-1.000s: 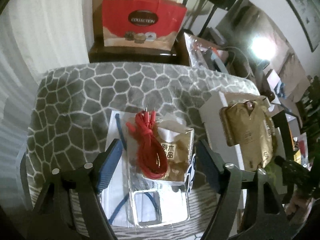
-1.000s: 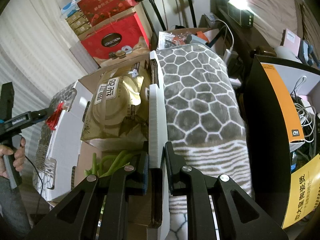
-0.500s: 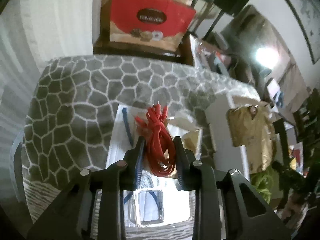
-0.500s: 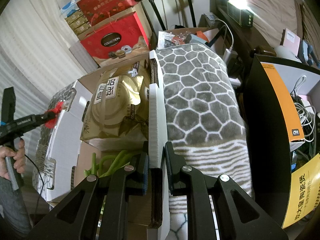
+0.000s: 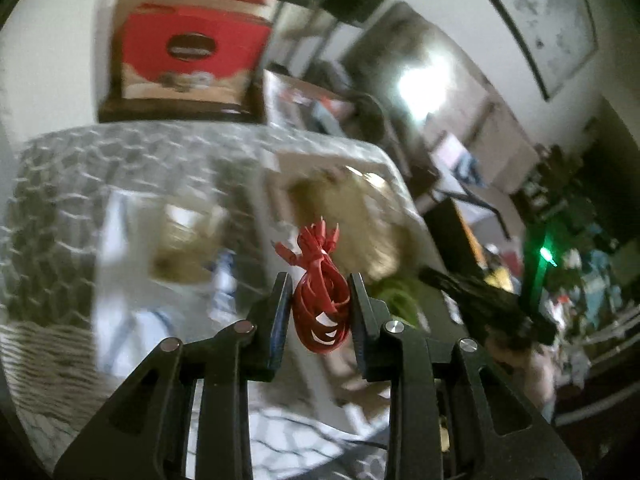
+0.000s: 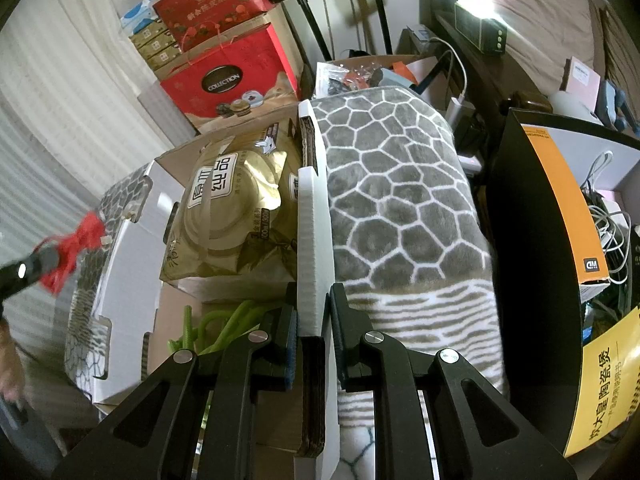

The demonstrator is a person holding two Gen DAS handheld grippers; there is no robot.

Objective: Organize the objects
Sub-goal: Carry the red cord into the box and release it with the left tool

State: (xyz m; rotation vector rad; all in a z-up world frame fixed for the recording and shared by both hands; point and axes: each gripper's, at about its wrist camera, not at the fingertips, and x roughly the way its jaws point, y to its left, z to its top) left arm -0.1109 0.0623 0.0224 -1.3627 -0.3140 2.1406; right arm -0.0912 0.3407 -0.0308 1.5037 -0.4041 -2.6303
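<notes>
My left gripper [image 5: 318, 300] is shut on a coiled red cable [image 5: 320, 304] and holds it in the air above the patterned blanket [image 5: 60, 208]; the view is blurred by motion. The red cable also shows at the left of the right wrist view [image 6: 76, 240]. My right gripper [image 6: 314, 312] is shut on the white flap [image 6: 314, 240] of an open cardboard box [image 6: 128, 264]. Inside the box lie a gold pouch [image 6: 232, 208] and a green cable [image 6: 224, 324].
A grey honeycomb blanket [image 6: 400, 200] covers the surface right of the box. Red gift boxes [image 6: 228, 76] stand at the back. A black and orange box [image 6: 560, 240] stands at the right. A gold packet [image 5: 180, 248] and white items lie blurred on the blanket.
My left gripper closed on the red cable, lifted it off the blanket and swung right toward the box. My right gripper kept hold of the box flap.
</notes>
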